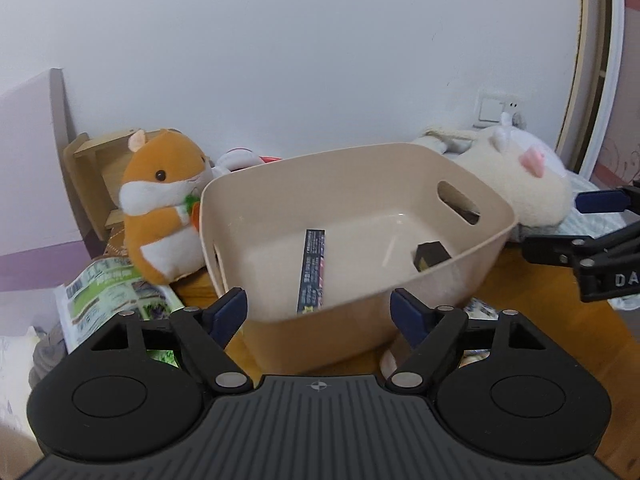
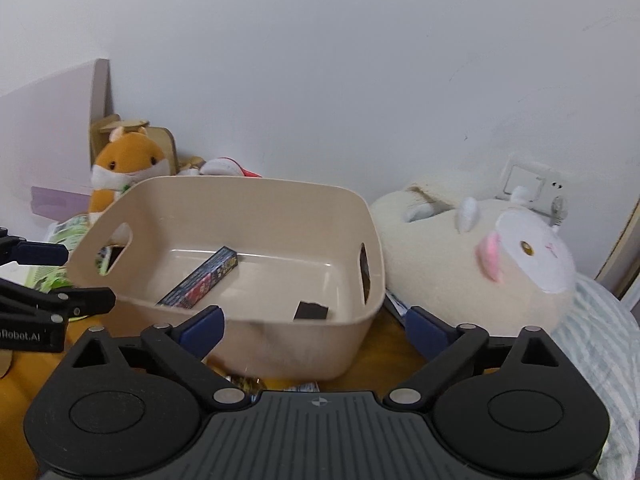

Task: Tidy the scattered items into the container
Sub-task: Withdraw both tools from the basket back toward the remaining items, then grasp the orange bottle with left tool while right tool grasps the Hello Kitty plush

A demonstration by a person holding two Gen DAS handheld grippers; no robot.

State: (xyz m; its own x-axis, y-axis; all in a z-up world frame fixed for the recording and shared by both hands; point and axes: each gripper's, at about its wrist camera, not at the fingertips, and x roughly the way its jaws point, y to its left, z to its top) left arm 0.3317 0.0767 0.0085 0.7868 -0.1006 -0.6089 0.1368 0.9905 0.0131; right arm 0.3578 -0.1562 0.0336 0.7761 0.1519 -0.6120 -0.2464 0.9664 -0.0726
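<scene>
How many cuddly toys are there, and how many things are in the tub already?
Plush toys: 2, the orange-and-white plush hamster and the big cream plush animal with a pink snout.
Things inside the beige plastic tub: 2, the long dark printed box and the small black block.
Total: 4

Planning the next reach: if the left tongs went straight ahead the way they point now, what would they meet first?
Most likely the beige bin: its near wall fills the gap straight ahead of the open, empty left tongs. Depth is uncertain; a slightly higher line would clear the rim toward the long dark box inside.
</scene>
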